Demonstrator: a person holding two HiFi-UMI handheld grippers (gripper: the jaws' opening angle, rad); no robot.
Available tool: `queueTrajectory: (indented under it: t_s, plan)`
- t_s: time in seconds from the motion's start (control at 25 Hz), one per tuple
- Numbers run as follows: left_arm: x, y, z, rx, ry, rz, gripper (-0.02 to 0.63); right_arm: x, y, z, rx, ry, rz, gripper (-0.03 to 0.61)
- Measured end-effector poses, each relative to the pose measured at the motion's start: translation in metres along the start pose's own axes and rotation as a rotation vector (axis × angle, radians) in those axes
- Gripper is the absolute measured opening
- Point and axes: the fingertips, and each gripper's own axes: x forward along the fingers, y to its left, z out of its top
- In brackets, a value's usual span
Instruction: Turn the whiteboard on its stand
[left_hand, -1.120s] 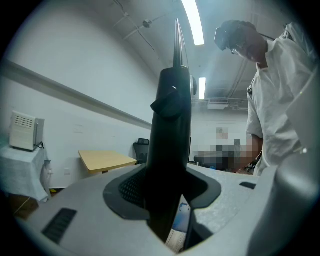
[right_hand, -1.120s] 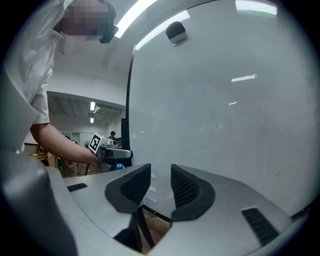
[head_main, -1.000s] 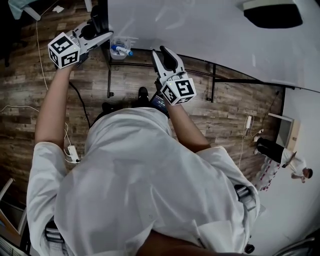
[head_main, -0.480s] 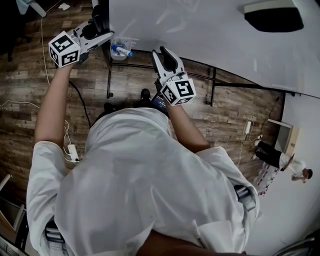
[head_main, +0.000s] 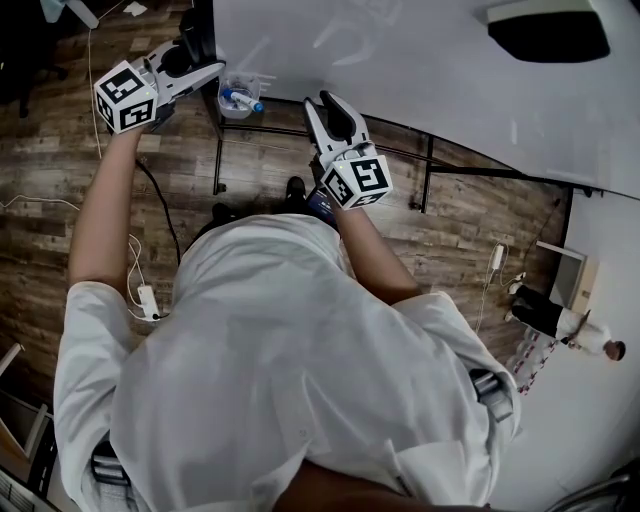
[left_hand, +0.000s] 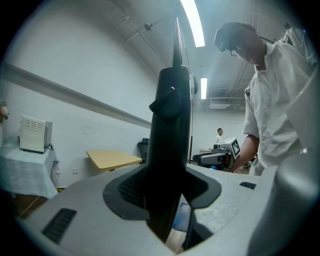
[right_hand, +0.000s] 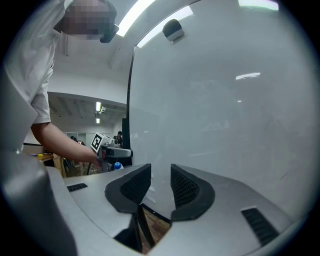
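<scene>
well, the hold looks set and the turn itself seems mostly left to do. in the head view the whiteboard (head_main: 400, 70) fills the 1 o'clock part of the picture, its white face slanting down toward 3 o'clock over the black stand (head_main: 428, 160).

the left gripper (head_main: 200, 58), at 11 o'clock, is clamped on the board's black side edge. its own view shows that dark edge (left_hand: 170, 145) standing upright and filling the gap between the pads.

the right gripper (head_main: 326, 104), near 12 o'clock, sits at the board's lower edge. its jaws stand apart, and its own view shows only the white face (right_hand: 225, 115) ahead and through the gap. nothing is pinched there, so it looks placed to push or steady, not to grasp.

a small cup (head_main: 240, 98) of blue-capped pens hangs between the two grippers, just under the board's corner.

my read: gripping is done on one side. swinging the board round on its pivot, and letting go once it sits at the new angle, remain. how far it has already tilted i cannot tell from this angle.
</scene>
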Motion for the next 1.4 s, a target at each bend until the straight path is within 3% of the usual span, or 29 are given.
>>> queueTrajectory:
  t_s: [1.12,1.4]
  plan:
    - [-0.005,0.001,0.009,-0.001,0.001,0.064,0.192,-0.018,-0.002,0.002,0.005,0.011,0.045,0.121]
    - [-0.015,0.000,0.016,0.007,-0.020,0.115,0.206,-0.025,-0.001,0.006,0.001,0.006,0.032,0.121]
